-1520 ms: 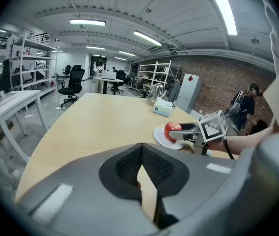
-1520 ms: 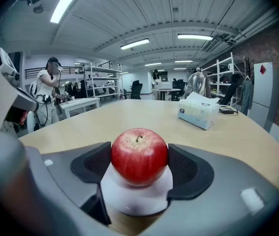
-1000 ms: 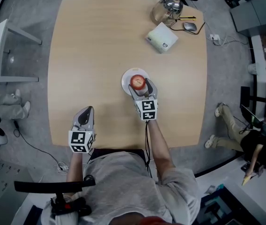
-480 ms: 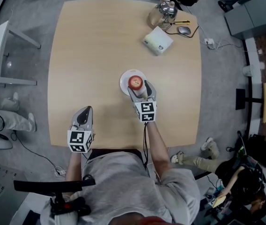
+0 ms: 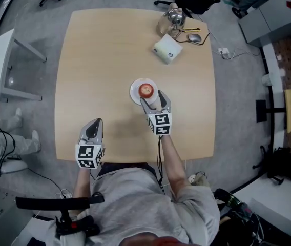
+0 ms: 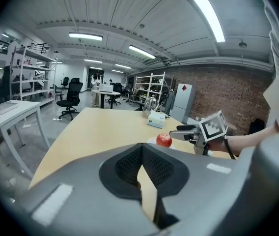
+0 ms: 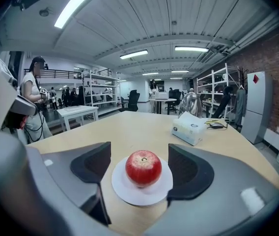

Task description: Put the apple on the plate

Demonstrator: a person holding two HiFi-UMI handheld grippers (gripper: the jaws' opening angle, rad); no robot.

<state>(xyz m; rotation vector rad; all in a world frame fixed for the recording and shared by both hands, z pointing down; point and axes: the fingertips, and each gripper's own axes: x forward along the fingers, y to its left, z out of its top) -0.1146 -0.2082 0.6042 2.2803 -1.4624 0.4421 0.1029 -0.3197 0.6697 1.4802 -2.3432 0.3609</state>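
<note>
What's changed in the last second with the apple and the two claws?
The right claw, open, has eased back slightly toward the person, leaving the apple free on the plate. The head view itself shifted. Apple, plate and the shut left claw stayed put.

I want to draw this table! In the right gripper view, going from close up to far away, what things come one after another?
white plate with the red apple sitting on it → white tissue box → shiny kettle
</note>
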